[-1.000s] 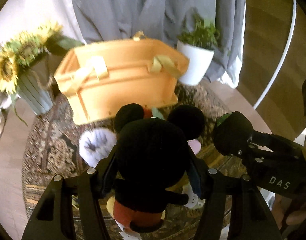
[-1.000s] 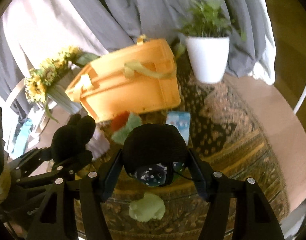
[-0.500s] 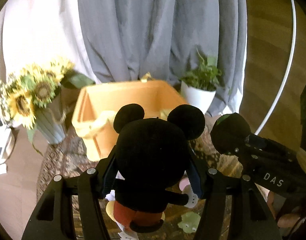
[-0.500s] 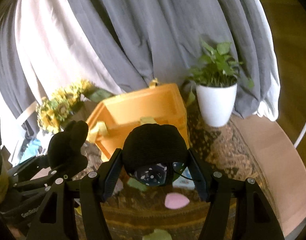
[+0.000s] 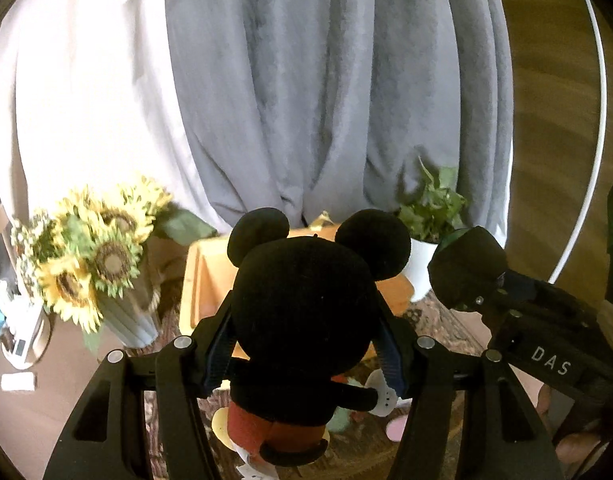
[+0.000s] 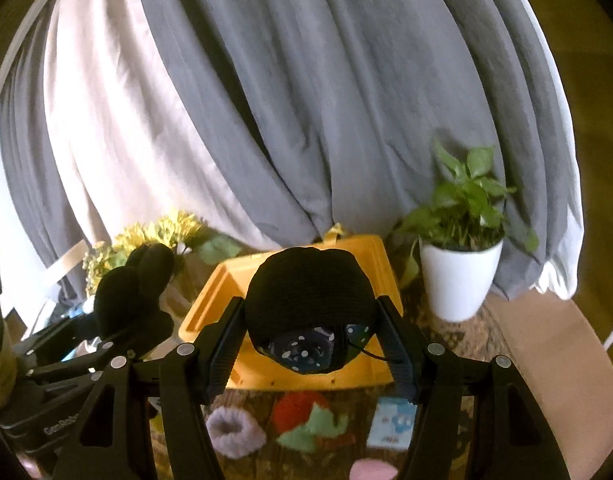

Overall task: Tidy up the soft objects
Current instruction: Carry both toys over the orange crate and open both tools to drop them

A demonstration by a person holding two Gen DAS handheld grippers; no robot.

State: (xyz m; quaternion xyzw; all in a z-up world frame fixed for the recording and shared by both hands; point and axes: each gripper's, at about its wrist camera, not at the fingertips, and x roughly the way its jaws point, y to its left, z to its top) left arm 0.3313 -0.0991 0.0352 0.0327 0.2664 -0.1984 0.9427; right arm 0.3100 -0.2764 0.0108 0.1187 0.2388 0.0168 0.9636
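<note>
My left gripper is shut on a black mouse plush with red shorts, held above the table in front of the orange basket. My right gripper is shut on a black round plush with a blue dotted underside, held above the orange basket. The right gripper with its plush also shows in the left wrist view; the mouse plush shows in the right wrist view. On the patterned table lie a grey fluffy ring, a red and green plush, a blue card and a pink piece.
A white pot with a green plant stands right of the basket. A vase of sunflowers stands to its left. Grey and white curtains hang behind. A patterned cloth covers the table.
Both grippers have risen and tilted up with their plush toys; the basket and table have dropped lower in both views and the curtains fill more of them.
</note>
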